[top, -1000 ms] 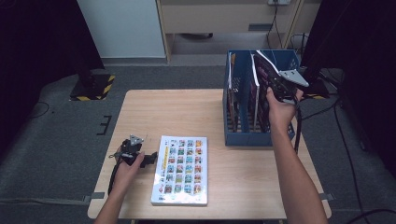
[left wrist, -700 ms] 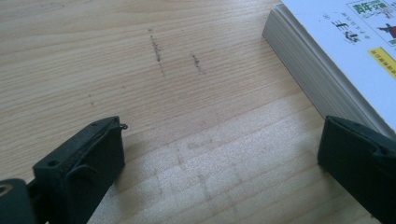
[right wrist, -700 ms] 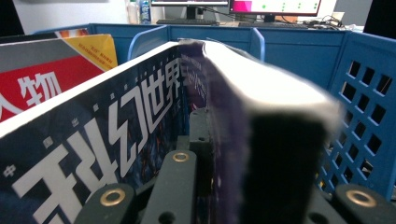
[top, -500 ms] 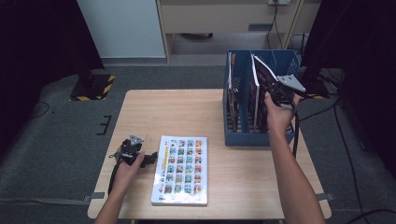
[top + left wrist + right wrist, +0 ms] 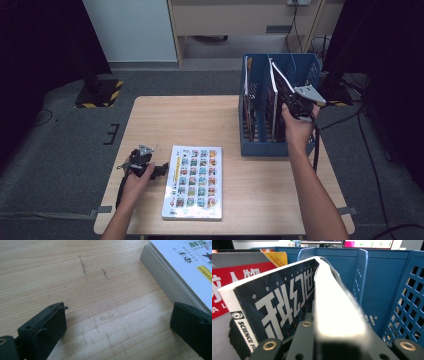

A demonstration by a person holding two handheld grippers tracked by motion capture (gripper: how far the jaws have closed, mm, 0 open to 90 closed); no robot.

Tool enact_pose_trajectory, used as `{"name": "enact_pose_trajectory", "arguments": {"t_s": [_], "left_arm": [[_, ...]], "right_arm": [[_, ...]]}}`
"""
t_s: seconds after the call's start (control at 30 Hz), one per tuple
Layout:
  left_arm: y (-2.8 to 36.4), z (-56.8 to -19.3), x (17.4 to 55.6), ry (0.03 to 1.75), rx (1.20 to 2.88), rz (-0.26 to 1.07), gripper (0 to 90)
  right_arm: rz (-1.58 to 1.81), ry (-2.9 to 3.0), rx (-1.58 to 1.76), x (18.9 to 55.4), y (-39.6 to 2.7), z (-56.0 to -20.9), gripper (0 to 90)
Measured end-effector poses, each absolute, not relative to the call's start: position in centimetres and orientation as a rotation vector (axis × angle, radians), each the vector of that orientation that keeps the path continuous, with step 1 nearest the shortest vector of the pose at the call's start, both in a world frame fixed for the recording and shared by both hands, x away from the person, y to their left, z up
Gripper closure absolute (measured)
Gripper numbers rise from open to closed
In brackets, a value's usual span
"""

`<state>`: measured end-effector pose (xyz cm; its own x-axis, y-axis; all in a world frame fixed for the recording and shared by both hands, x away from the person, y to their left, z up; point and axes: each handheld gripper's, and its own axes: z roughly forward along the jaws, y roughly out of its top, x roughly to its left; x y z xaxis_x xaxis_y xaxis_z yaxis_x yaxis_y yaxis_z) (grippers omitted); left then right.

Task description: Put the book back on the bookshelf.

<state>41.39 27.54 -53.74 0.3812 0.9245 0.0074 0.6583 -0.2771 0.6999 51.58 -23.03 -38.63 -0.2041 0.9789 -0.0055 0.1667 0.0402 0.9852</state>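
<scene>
Left gripper point(image 5: 161, 170): mine, resting on the surface point(image 5: 200, 120) just beside the picture book point(image 5: 194, 182); jaws released, nothing between them.
Right gripper point(image 5: 289, 101): mine, clenched on the magazine point(image 5: 287, 297), grip easing open slightly.
Magazine: tilted in the blue rack point(image 5: 305, 67), leaning on its neighbours.
Change: magazine has sunk lower into its slot.
Meaning: filing looks nearly done; letting go likely comes next.

The high camera is looking down on my table point(image 5: 200, 120); my left gripper's camera is skimming the book point(image 5: 180, 267) point(image 5: 194, 182) closely, my right's the rack point(image 5: 384, 277) point(image 5: 277, 147).
</scene>
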Motion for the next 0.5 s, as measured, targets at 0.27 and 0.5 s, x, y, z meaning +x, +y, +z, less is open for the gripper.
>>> {"name": "enact_pose_trajectory", "arguments": {"t_s": [0.27, 0.5], "left_arm": [[27.53, -53.74, 41.39, 1.355, 2.032, 0.562, 0.0], [27.53, -53.74, 41.39, 1.355, 2.032, 0.562, 0.0]], "right_arm": [[1.273, 1.504, 1.196, 51.35, -22.94, -38.39, 77.8], [1.235, 1.512, 1.171, 51.41, -22.85, -38.19, 83.2]]}}
